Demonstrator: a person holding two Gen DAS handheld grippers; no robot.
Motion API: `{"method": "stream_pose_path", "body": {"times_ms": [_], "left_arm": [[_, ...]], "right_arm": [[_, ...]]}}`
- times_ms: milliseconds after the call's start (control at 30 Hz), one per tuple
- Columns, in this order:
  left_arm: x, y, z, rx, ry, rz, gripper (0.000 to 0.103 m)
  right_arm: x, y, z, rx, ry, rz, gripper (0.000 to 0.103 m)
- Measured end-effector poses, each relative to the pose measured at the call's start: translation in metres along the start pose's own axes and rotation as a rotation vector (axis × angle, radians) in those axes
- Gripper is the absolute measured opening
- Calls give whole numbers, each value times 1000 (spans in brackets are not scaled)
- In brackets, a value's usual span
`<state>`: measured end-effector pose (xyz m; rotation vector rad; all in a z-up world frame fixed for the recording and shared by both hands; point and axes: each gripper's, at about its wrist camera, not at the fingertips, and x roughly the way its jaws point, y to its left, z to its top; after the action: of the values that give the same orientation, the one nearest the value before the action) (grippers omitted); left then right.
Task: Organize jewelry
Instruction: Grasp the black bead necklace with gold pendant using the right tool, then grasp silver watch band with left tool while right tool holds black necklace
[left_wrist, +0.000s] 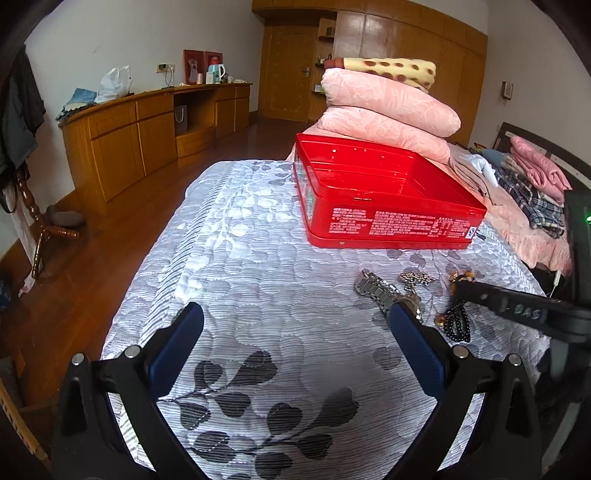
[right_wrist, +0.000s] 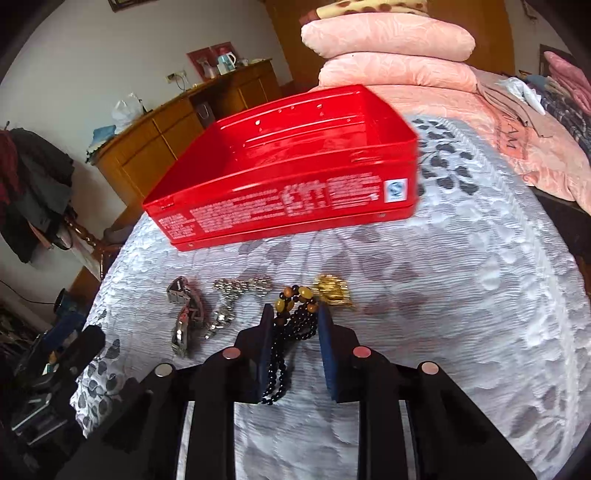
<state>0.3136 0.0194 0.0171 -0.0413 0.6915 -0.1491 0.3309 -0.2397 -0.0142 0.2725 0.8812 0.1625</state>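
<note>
Draping between the right tongs (right_wrist: 295, 314) – black-and-amber bead strand (right_wrist: 291, 328)

Your left gripper (left_wrist: 295, 325): black plastic frame, two wide arms, blue pads inside the fingers (left_wrist: 177, 343), round silver bolts on the knuckles. Your right gripper (right_wrist: 295, 325): same black frame and blue pads, bolts look pinkish-silver in its own view. From the left view its finger shows raised letters, unreadable, and a green light on the black body behind.
</note>
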Motion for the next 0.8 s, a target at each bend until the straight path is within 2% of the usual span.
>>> {"method": "stream_pose_path", "body": {"times_ms": [233,467,667,733,767,800], "left_arm": [[9,-23,2,20,35,-53,98],[29,-51,7,-2,88,-83,98],[47,-64,6,3,133,-49,96],[51,-65,6,0,146,-41,87],[54,-64,6,-7,160,-45,74],[56,-63,6,-14,171,-47,69]], "right_arm": [[-24,-22,-2,26,-28,23,24],[-31,-40,-3,45,-29,27,24],[-29,-47,-4,43,-25,44,24],[-27,-48,-4,41,-21,49,24],[-26,-48,-5,41,-18,53,24],[-24,-48,-5,42,-14,58,24]]}}
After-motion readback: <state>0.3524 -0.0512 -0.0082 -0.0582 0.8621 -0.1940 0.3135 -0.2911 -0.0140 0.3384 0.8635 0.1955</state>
